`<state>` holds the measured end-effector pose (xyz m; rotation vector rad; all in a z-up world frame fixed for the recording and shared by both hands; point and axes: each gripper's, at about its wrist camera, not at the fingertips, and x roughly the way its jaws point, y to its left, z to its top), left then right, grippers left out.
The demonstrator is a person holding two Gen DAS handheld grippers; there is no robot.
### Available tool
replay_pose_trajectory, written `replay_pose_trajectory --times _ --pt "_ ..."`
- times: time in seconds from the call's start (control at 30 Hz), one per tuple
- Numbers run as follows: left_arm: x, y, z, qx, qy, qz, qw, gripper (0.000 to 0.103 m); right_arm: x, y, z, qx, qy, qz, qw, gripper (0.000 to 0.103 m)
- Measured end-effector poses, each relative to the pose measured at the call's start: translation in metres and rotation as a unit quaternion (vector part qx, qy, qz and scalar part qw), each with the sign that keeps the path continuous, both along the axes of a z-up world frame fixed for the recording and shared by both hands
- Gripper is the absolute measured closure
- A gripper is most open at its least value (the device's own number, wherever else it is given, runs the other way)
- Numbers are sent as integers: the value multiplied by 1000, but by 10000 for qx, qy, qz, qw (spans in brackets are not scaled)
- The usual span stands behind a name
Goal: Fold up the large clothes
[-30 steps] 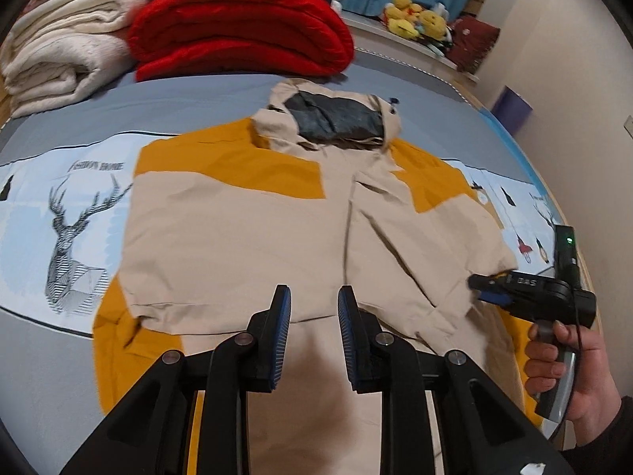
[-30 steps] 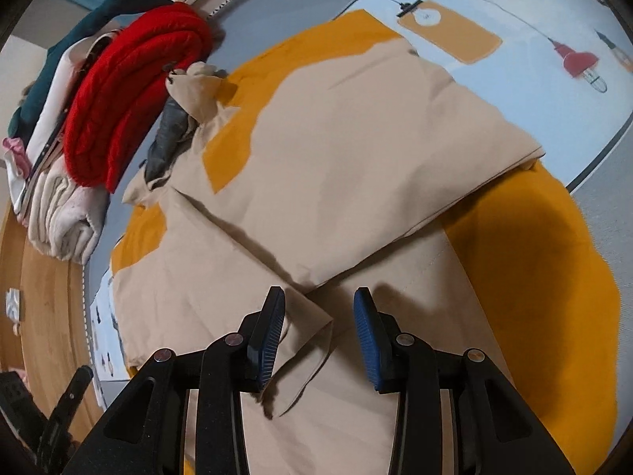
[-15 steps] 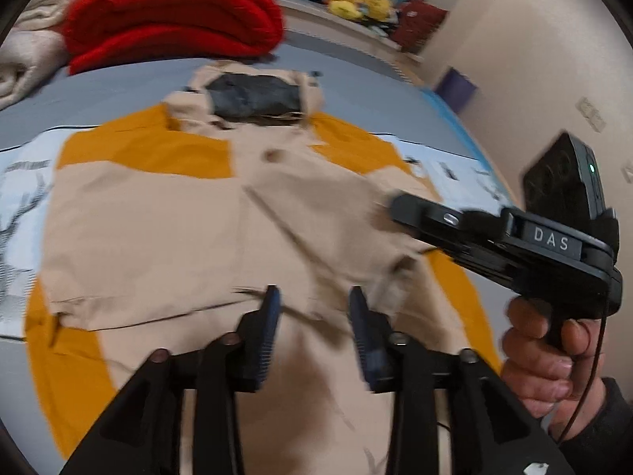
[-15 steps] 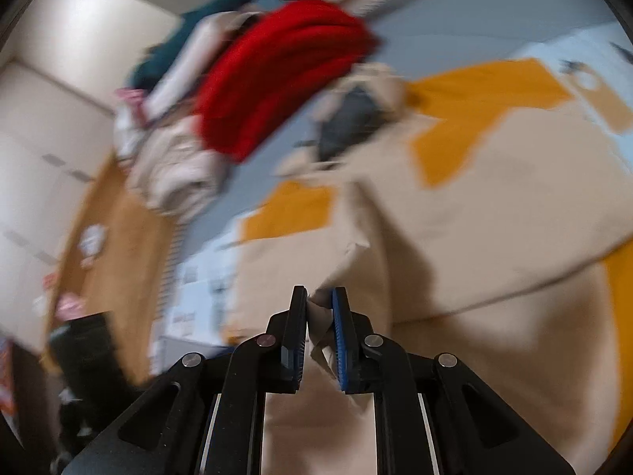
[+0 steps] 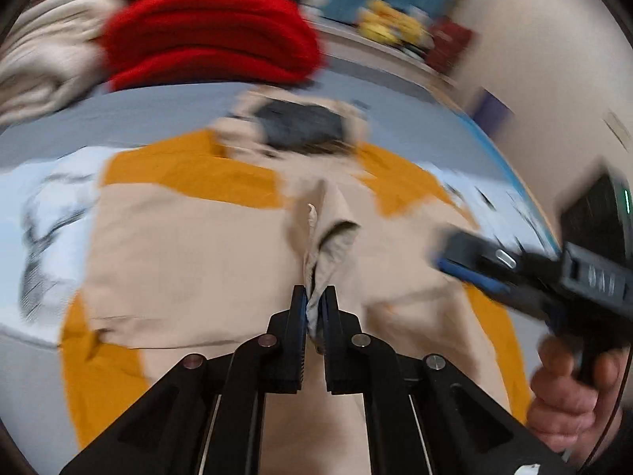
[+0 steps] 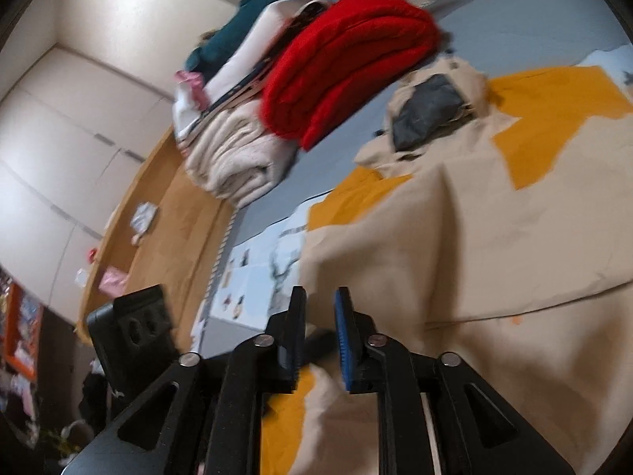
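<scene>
A beige and mustard hooded jacket (image 5: 190, 245) lies spread front-up on the bed, its dark grey hood lining (image 5: 300, 126) at the far end. My left gripper (image 5: 314, 304) is shut on a raised pinch of beige fabric near the jacket's middle, and the cloth puckers up from between the pads. My right gripper (image 5: 467, 267) hovers over the jacket's right side, held by a hand (image 5: 569, 392). In the right wrist view the right gripper (image 6: 320, 301) has its jaws opening with no cloth between them, and the jacket (image 6: 474, 237) lies beyond.
A folded red blanket (image 5: 209, 39) and cream blankets (image 5: 43, 67) are stacked at the head of the bed. The deer-print sheet (image 5: 47, 213) shows left of the jacket. Yellow plush toys (image 5: 391, 27) sit at the back. A wooden floor (image 6: 170, 229) lies beyond the bed's edge.
My left gripper has closed on a pinch of the jacket's middle. My right gripper, shut on a fabric edge half a second ago, has let it go and its jaws have parted.
</scene>
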<state>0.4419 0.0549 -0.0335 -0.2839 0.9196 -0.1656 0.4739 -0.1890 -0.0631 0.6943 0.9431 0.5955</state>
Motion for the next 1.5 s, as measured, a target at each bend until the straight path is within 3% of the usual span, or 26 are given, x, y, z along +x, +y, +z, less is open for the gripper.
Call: replay_pose_trajectory --times 0.07,0.17,0.23,0.43,0.5,0.67,0.8,0.87,1.03,1.1,1.2,1.23,1.4,1.5 --pt "2 36 -1 -46 70 802 9967 96 5 -12 -8 -197 189 -331 9991 64" --pt "-1 94 -10 -273 282 2021 9786 95 11 -32 -31 -593 769 -824 9918 64" --pt "-4 124 -19 -636 433 2403 9676 95 13 -48 -49 -735 1252 -1175 9824 64" --pt "-4 155 -54 -1712 931 2559 9469 84 12 -92 -91 -735 2134 -1933 9548 64" --pt "2 152 -71 -2104 1169 2452 9391 82 13 -102 -94 -715 2187 -2048 9514 64" --pt "9 137 -101 -2607 1574 2342 9233 71 13 -125 -95 -703 2203 -2341 9443 64" --pt "10 138 -116 -2965 1698 2495 9061 71 13 -136 -99 -650 2313 -2498 9380 64" --pt "10 138 -117 -3066 1680 2530 9021 70 15 -140 -100 -614 2338 -2553 9362 64" --pt "7 143 -116 -3154 1541 2666 8976 72 20 -153 -100 -481 2316 -2701 9333 64" --pt "6 146 -117 -3185 1502 2721 8955 74 20 -155 -99 -430 2290 -2754 9327 74" --pt "2 149 -118 -3195 1461 2755 8948 87 17 -156 -98 -334 2276 -2802 9320 87" --pt "3 149 -118 -3205 1432 2742 8953 98 16 -156 -98 -303 2267 -2798 9324 90" --pt "0 150 -92 -2981 1093 2717 9085 102 14 -153 -85 -376 2110 -2821 9351 96" --pt "-4 149 -67 -2581 859 2741 9224 102 13 -149 -77 -536 2057 -2797 9363 96"
